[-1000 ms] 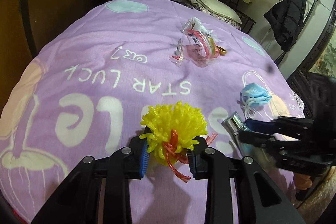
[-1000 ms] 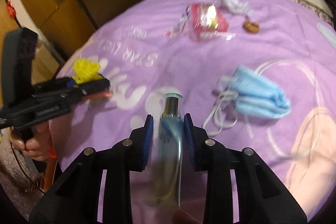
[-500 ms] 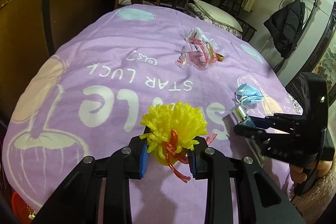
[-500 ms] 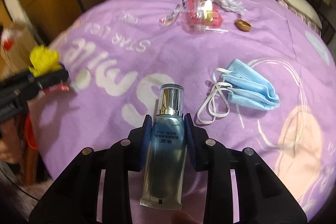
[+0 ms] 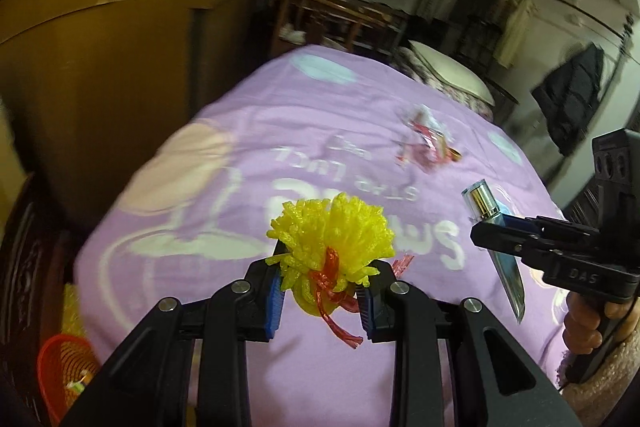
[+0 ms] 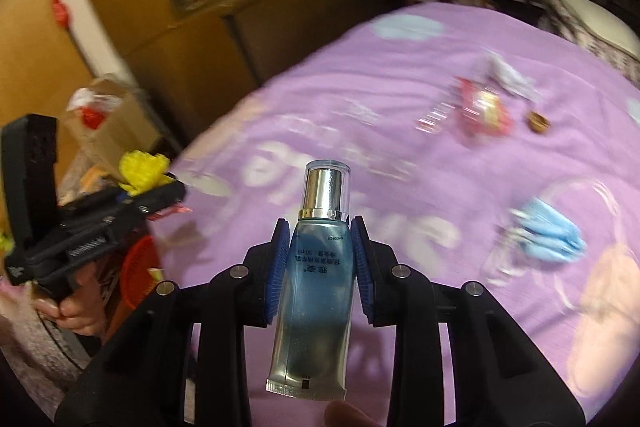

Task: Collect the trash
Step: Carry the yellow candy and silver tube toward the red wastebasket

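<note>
My left gripper [image 5: 322, 259] is shut on a yellow frilly foam net [image 5: 332, 227] tied with red ribbon, held above the near edge of the purple bedspread [image 5: 224, 179]. In the right wrist view, my right gripper [image 6: 322, 231] is shut on a blue cosmetic tube [image 6: 320, 267] with a silver cap, lifted off the bed. Each view shows the other tool: the tube [image 5: 486, 203] at the right, the yellow net [image 6: 142, 167] at the left. An orange mesh basket [image 5: 60, 359] stands on the floor below the bed's left corner.
On the bedspread lie a blue face mask [image 6: 548, 231], a red wrapper [image 6: 484, 111] with clear plastic, and a small brown shell [image 6: 538, 123]. A wooden cabinet [image 5: 100, 67] runs along the left. A cardboard box [image 6: 116, 123] sits on the floor beside the basket [image 6: 140, 267].
Both grippers have risen and drawn back toward the bed's near left corner, each keeping its item. The tube has come up off the bedspread, and the orange basket has come into view.
</note>
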A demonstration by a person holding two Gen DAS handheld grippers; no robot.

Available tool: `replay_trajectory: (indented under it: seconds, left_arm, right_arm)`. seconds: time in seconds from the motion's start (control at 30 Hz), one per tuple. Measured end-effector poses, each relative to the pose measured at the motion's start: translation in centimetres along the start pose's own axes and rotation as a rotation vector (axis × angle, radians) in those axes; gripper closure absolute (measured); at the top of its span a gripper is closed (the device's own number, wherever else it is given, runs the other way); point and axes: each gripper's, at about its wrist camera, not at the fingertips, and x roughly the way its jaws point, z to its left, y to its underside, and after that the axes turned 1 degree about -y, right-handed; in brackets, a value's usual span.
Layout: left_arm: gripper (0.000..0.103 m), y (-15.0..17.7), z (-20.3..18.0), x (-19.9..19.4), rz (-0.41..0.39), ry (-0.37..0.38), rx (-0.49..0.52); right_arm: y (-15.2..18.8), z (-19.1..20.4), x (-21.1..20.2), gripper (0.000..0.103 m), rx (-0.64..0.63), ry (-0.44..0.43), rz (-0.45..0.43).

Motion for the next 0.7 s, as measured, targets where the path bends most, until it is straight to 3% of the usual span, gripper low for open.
replay_trajectory:
  seconds: [0.4, 0.7]
  left_arm:
    - [0.073, 2.5, 8.6, -7.6, -0.068, -0.202, -0.164]
    - [0.073, 5.9, 14.6, -12.6, -0.08, -0.351, -0.292]
  right_arm:
    - [-2.9, 13.3, 5.2, 0.071, -0.216, -0.288, 0.072]
    - [-2.5, 22.1, 8.4, 0.071, -0.316, -0.482, 0.158]
